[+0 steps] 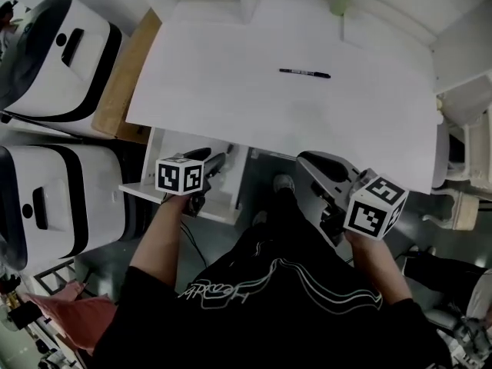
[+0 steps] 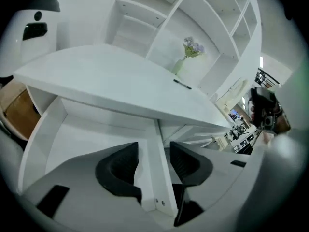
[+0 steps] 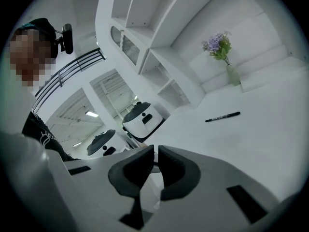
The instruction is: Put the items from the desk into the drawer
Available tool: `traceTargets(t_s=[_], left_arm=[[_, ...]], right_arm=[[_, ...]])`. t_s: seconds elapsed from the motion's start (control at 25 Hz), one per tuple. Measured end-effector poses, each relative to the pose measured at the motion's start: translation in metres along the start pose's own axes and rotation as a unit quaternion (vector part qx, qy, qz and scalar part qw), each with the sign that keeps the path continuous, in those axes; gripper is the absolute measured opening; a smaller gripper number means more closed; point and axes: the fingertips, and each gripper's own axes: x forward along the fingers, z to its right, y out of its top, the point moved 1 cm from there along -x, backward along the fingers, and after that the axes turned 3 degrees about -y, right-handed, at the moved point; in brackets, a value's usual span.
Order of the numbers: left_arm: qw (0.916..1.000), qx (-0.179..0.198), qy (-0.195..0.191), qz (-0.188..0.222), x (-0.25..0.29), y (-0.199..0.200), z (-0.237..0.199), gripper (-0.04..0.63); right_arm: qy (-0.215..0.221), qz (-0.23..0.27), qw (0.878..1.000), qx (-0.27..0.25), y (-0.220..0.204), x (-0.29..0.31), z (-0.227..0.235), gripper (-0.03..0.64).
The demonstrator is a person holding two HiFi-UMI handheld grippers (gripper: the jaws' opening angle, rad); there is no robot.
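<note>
I am holding the left gripper over the open drawer, which is standing out from under the left end of the desk. Its jaws are standing apart and gripping nothing, with only the drawer's white side wall showing in the gap beyond them, so this claw is released and free. I am carrying the right gripper low at the near edge of the desk on the right, its jaws drawn almost together with nothing between them, clenched and empty. The pen, the only loose item I am seeing on the desk, is lying flat near the middle of the top, well apart from both grippers. I am judging the drawer ready and the pen the thing to fetch, and the right gripper, looking across the top toward it, would need opening first. The top is showing plain, smooth white, otherwise bearing only a vase of purple flowers at its far edge. White open shelves are rising behind, a brown board is sitting along the left side, and two white-and-black machines are standing to the left.
</note>
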Motion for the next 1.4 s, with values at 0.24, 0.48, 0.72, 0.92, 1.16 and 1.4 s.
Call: traceTargets(t_s=[0.24,0.48,0.72,0.92,1.16,1.4], left_arm=[[0.995,0.037,-0.037,0.086,-0.08,0.036,0.063,0.177],[0.9701,0.098,-0.096,0.2,-0.158,0.091,0.153,0.123],[0.9533,0.129,-0.146,0.231,-0.188,0.109,0.215,0.037],[0.9432,0.148,-0.176,0.24,-0.184,0.112,0.245,0.021],[0.9442,0.178,-0.169,0.219,-0.162,0.124,0.255,0.021],[0.9406,0.221,-0.169,0.195,-0.122,0.16,0.261,0.059]], right_arm=[[0.038,0.031,0.999,-0.012,0.022,-0.01,-0.04,0.055],[0.046,0.062,0.996,-0.042,0.041,-0.022,-0.073,0.055],[0.04,0.076,0.995,-0.053,0.043,-0.034,-0.088,0.055],[0.032,0.088,0.994,-0.05,0.044,-0.044,-0.087,0.055],[0.018,0.094,0.995,-0.04,0.054,-0.054,-0.065,0.055],[-0.001,0.101,0.995,-0.019,0.07,-0.064,-0.021,0.055]])
